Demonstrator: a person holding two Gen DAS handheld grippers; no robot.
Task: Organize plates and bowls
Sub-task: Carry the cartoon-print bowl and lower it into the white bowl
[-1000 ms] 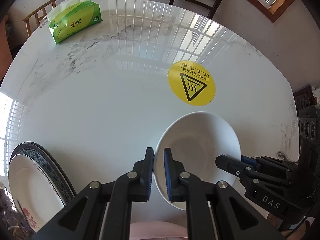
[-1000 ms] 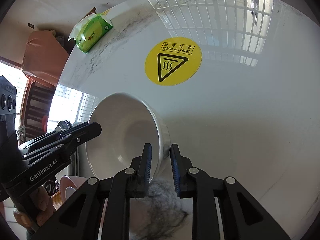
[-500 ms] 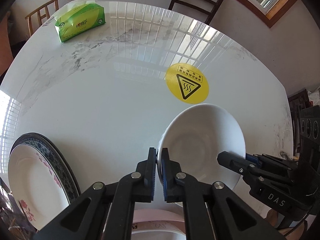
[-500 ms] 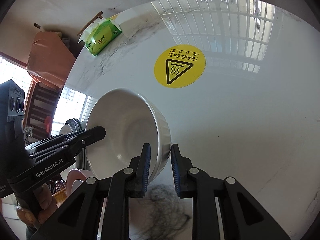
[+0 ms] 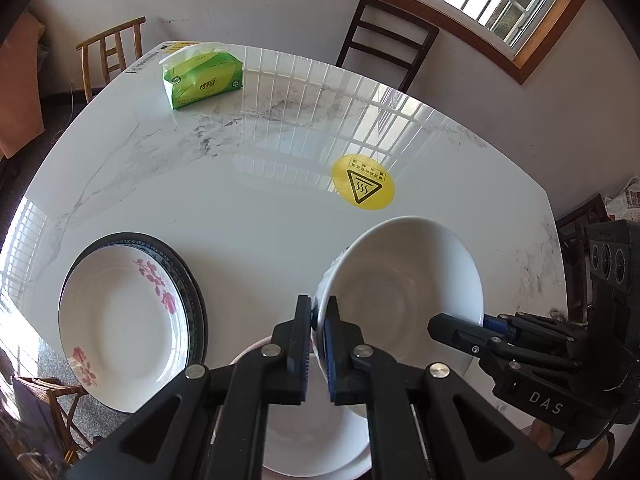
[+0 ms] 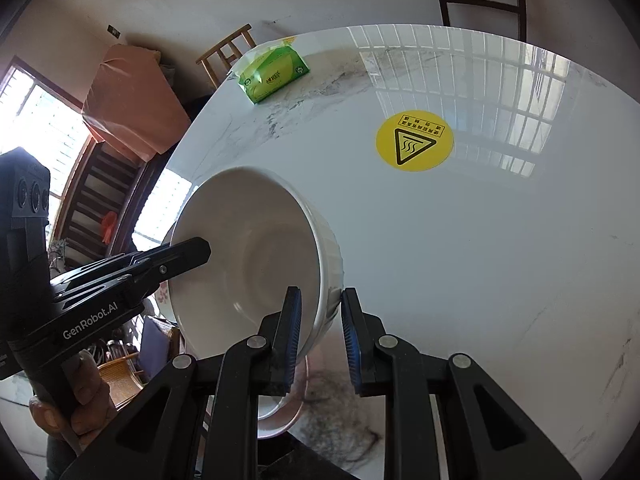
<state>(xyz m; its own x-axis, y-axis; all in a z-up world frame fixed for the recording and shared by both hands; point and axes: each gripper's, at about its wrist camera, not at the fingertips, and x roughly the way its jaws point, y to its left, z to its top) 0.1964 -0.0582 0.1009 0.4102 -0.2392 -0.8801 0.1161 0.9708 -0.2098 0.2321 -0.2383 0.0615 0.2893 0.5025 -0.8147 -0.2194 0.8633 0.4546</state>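
The right gripper (image 6: 318,336) straddles the near rim of a tilted white bowl (image 6: 256,252), one finger inside and one outside, its blue pads not visibly pressed against the wall. The left gripper (image 6: 188,250) reaches onto the bowl's opposite rim, held by a hand (image 6: 70,404). Beyond, the white tabletop (image 6: 480,260) carries a yellow warning sticker (image 6: 415,142) and a green tissue pack (image 6: 273,75).
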